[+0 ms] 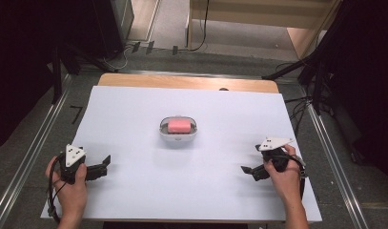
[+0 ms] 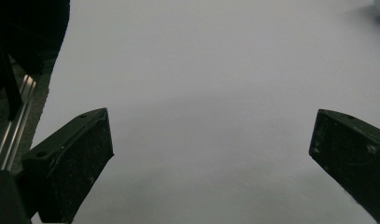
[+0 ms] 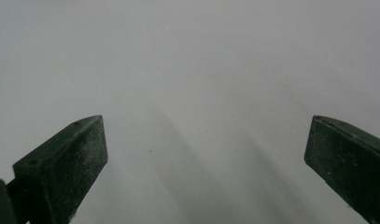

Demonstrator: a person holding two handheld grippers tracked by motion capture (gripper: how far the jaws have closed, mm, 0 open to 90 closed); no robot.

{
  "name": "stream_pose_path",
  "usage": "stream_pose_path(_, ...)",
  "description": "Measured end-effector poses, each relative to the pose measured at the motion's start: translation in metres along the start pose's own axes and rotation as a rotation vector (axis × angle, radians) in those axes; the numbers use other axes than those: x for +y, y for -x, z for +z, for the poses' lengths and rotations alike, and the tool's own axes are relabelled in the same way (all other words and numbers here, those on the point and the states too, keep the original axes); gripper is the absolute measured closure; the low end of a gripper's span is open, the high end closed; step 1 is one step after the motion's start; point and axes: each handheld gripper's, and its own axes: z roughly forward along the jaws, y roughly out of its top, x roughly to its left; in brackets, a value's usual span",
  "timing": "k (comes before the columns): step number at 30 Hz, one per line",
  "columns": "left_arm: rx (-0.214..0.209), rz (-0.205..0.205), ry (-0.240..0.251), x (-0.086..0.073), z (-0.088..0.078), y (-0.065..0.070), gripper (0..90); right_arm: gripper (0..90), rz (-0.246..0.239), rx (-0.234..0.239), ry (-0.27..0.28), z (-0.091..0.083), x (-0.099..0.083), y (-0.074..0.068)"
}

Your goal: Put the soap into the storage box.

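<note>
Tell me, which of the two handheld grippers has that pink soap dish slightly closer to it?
Hard to call: the soap dish sits about midway between the left gripper and right gripper; both are open and empty.

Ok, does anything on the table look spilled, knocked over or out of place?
Nothing stands out. The pink soap lies level inside its white dish, mid-table on the white sheet. The left claw and right claw sit open and apart from it.

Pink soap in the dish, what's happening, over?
Left tongs and right tongs open, holding nothing, low over the white sheet. Pink soap sits in its soap dish, centre, untouched. Nothing between.
</note>
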Motion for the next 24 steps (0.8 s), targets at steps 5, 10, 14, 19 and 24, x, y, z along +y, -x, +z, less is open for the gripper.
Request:
stream_pose_path(5,0.0,0.003,0.0,0.0,0.0,0.0,0.1,0.0,0.015,-0.006,0.022,-0.007,-0.012,0.001)
stream_pose_path(10,0.001,0.003,0.001,0.0,0.0,0.0,0.1,0.0,0.036,-0.014,0.039,-0.014,-0.025,0.001)
stream_pose_path(14,0.002,0.003,-0.001,0.0,0.0,0.0,0.1,0.0,0.06,-0.018,0.063,-0.02,-0.036,0.001)
stream_pose_path(19,0.005,0.008,0.0,0.0,0.0,0.001,0.1,0.0,0.092,-0.027,0.091,-0.026,-0.051,0.002)
stream_pose_path(24,0.006,0.012,0.0,0.0,0.0,0.001,0.1,0.0,0.121,-0.044,0.141,-0.037,-0.066,0.001)
